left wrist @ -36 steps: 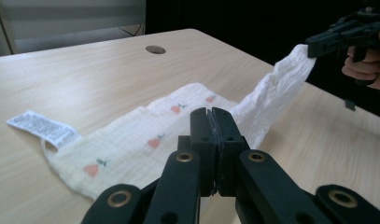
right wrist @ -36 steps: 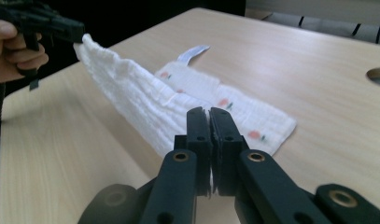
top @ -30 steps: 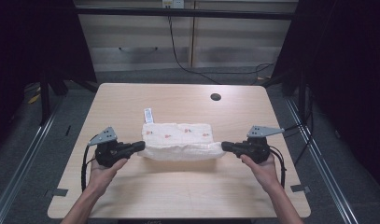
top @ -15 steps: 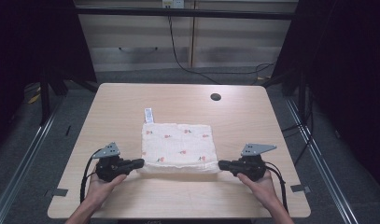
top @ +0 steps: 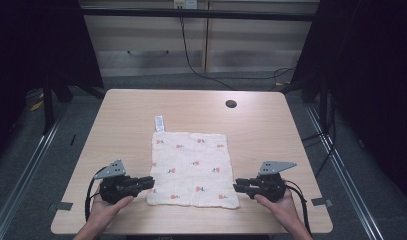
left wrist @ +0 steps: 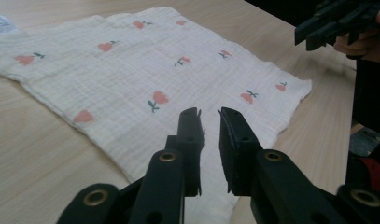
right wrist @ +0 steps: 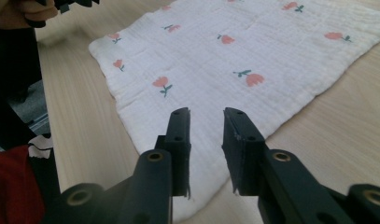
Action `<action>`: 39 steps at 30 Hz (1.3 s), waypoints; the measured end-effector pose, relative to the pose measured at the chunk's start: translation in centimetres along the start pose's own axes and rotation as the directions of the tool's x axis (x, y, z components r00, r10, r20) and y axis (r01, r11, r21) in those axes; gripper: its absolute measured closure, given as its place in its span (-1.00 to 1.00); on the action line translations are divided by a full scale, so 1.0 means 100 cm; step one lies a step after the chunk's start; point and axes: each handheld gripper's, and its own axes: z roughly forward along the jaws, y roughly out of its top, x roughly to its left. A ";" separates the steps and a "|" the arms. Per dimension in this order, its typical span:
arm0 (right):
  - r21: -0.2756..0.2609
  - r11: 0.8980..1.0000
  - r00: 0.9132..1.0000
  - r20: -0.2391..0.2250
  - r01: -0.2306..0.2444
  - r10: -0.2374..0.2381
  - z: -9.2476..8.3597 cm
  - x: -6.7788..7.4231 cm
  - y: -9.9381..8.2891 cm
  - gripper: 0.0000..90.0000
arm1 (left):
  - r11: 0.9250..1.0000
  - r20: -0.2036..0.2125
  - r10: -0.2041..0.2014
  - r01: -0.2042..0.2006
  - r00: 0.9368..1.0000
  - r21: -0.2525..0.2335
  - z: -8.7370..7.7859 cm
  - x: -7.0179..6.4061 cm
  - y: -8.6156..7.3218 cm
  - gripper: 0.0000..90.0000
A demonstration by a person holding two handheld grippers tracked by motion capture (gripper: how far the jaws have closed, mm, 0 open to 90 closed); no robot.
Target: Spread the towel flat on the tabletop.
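Lying flat on the wooden table [top: 271, 125], the cream cloth [top: 192, 167] with small red flowers is spread open near the middle, closer to the near edge. A white tag [top: 159, 123] sticks out past its far left corner; the print on it is too small to read. The left gripper [top: 150, 183] rests at the near left corner and the right gripper [top: 237, 187] at the near right corner. Both pairs of jaws have just been opening and now stand slightly apart, with cloth lying below the gaps but not pinched. Whether the tips touch the fabric is hard to tell. Forearms are cut off at the bottom edge. A dark round hole [top: 231, 104] sits far right.
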 end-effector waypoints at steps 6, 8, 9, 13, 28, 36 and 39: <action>-0.002 1.000 0.998 0.062 -0.015 0.015 0.002 -0.008 0.011 0.24 | 0.998 -0.077 -0.039 0.042 0.996 0.039 0.011 0.016 0.015 0.25; -0.024 1.000 0.998 0.057 -0.016 0.017 0.002 -0.009 0.020 0.20 | 0.996 -0.053 -0.078 0.080 0.996 0.047 0.018 0.024 0.021 0.06; -0.032 0.999 0.998 0.056 -0.012 0.014 0.003 -0.010 0.025 0.19 | 0.996 -0.066 -0.067 0.071 0.996 0.046 0.021 0.026 0.024 0.02; -0.020 1.000 0.999 0.036 -0.019 0.020 0.017 -0.019 0.037 0.12 | 0.991 -0.032 -0.133 0.133 0.991 0.010 0.034 0.042 0.033 -0.13; 0.142 0.990 0.999 0.044 -0.013 0.007 0.085 -0.042 0.038 0.19 | 0.983 -0.123 -0.006 0.028 0.992 0.181 0.073 0.058 0.020 0.11; 0.167 0.986 0.999 0.034 -0.017 0.012 0.077 -0.044 0.030 0.20 | 0.986 -0.127 0.009 0.012 0.992 0.163 0.074 0.056 0.017 0.19; 0.163 0.986 0.999 0.037 -0.016 0.010 0.072 -0.044 0.026 0.21 | 0.986 -0.126 0.031 -0.010 0.992 0.164 0.073 0.054 0.016 0.19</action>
